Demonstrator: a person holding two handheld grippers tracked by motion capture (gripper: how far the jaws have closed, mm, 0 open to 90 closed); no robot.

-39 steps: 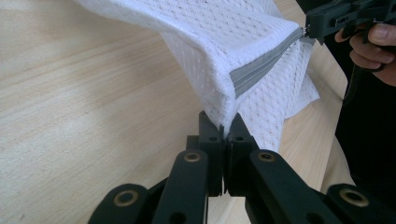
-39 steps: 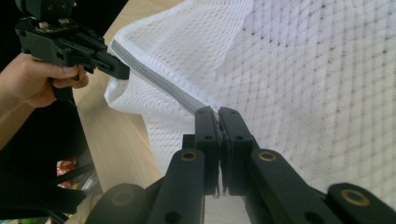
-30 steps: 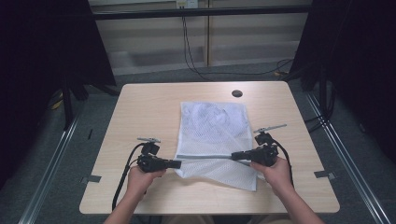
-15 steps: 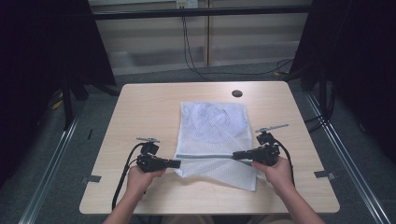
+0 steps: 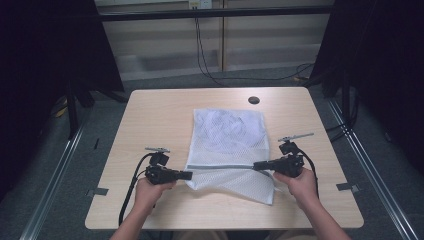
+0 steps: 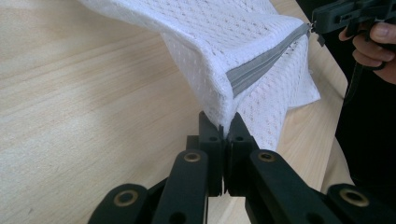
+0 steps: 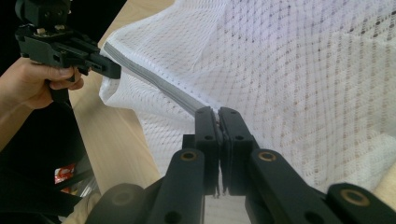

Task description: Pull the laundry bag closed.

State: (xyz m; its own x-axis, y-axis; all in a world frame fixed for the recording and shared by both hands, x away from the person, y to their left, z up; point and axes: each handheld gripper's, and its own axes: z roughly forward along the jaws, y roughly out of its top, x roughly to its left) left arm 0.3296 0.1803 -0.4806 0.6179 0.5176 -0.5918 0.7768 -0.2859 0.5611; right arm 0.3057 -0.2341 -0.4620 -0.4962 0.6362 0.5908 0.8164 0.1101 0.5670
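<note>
- Mesh bag (image 5: 231, 145): white, zippered; lay at centre of the high view on the wooden table (image 5: 150, 120), its lower part lifted between the two grippers.
- Zipper (image 5: 222, 166): grey band, stretched straight across the bag from lower centre-left to centre-right.
- Left gripper (image 6: 223, 128): jaws closed, pinching the bag's corner fabric just below the zipper's end.
- Right gripper (image 7: 218, 114): jaws closed at the zipper's opposite end; whether on a pull tab or on cloth could not be told.
- Handling note, as judgement: the step appeared to be working the zipper; the band wanted even tension, the left grip held as a firm anchor, and any pull directed along the zipper's line.
</note>
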